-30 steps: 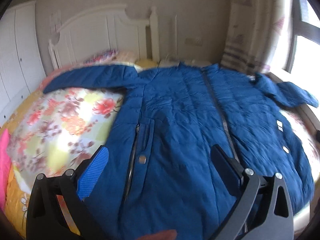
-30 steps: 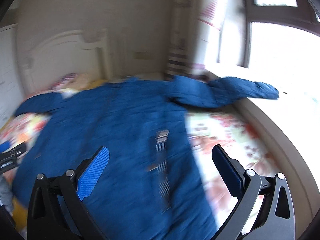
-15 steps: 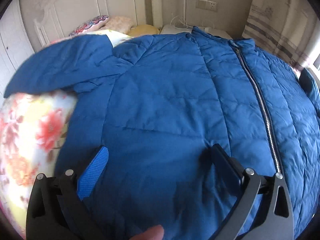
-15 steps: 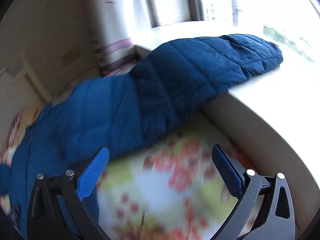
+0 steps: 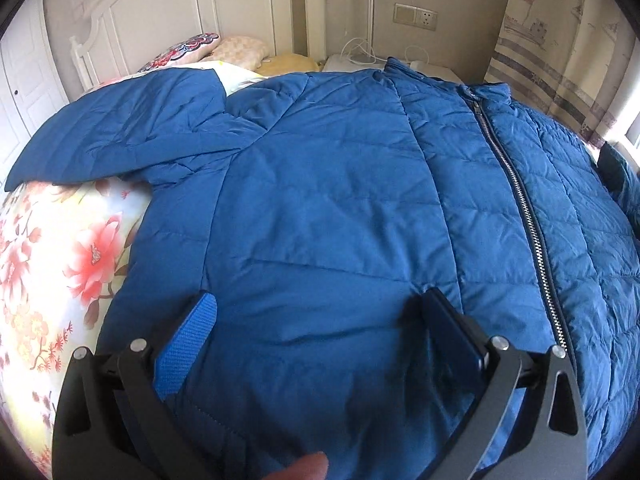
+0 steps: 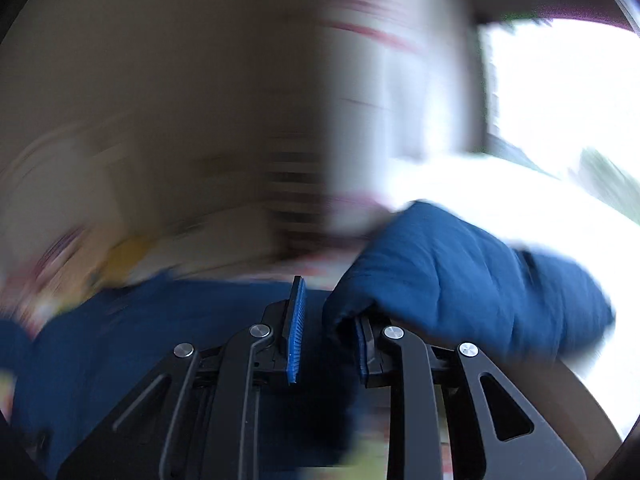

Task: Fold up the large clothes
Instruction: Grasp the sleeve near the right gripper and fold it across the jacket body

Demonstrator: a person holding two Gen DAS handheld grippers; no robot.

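Observation:
A large blue quilted jacket (image 5: 340,200) lies front up on the bed, zipper (image 5: 520,200) closed, one sleeve (image 5: 120,136) spread to the left. My left gripper (image 5: 316,328) is open and low over the jacket's left front panel, a fingertip showing at the bottom edge. In the blurred right wrist view my right gripper (image 6: 328,336) has its jaws nearly closed around the other sleeve (image 6: 460,280), which bunches over the right finger and rises off the bed.
A floral bedsheet (image 5: 60,260) shows left of the jacket. A white headboard (image 5: 180,12), pillows (image 5: 224,46) and a nightstand with cables (image 5: 360,60) stand behind. A curtain (image 5: 560,40) and a bright windowsill (image 6: 520,200) are on the right.
My left gripper has moved forward and down close over the jacket. My right gripper swung to the right sleeve, closed on it and is moving fast, blurring the view.

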